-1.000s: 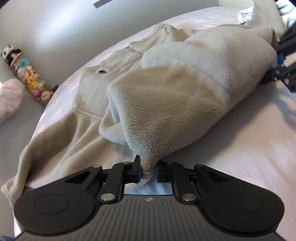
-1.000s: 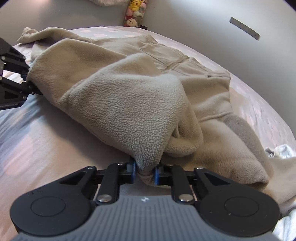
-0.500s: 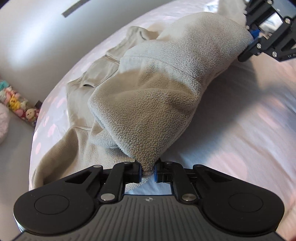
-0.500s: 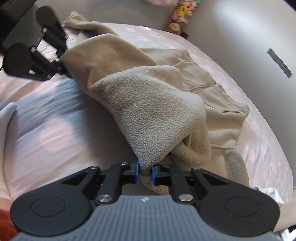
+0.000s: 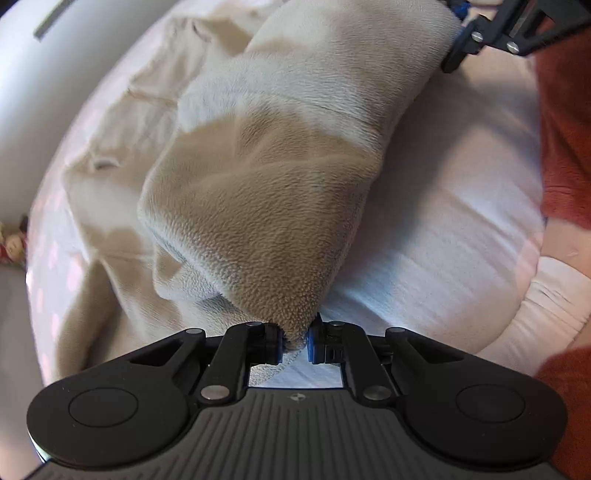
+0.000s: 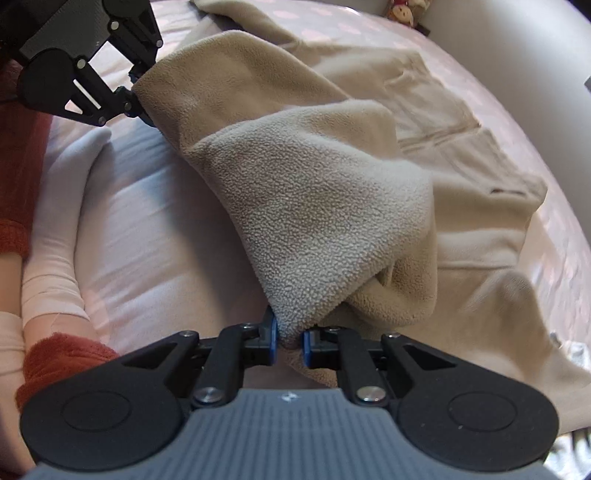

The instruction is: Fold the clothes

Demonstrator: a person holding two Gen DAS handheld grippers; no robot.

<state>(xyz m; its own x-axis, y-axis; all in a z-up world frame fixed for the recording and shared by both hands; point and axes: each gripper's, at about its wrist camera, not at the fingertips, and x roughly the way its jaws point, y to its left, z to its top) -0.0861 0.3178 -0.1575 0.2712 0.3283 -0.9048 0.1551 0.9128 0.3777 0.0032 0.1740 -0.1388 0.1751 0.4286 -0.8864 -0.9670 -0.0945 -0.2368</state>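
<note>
Left claw (image 5: 295, 341) pinches one corner of beige fleece garment (image 5: 266, 192), right claw (image 6: 290, 341) pinches other corner — hem raised off bed (image 6: 147, 229), rest lying flat. Advice: keep both pinches level, edge taut, lay over evenly.

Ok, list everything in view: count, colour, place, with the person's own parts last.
fleece garment: one, beige, spread on the bed, near edge lifted.
bedsheet: one, pale pink with faint dots, under the garment.
plush toys: a few, mixed colours, far edge by the wall.
wall: grey, behind the bed.
left gripper: one, black, jaws shut on a garment corner.
right gripper: one, black, jaws shut on the other corner.
sleeve: rust red knit, at the picture's edge.
</note>
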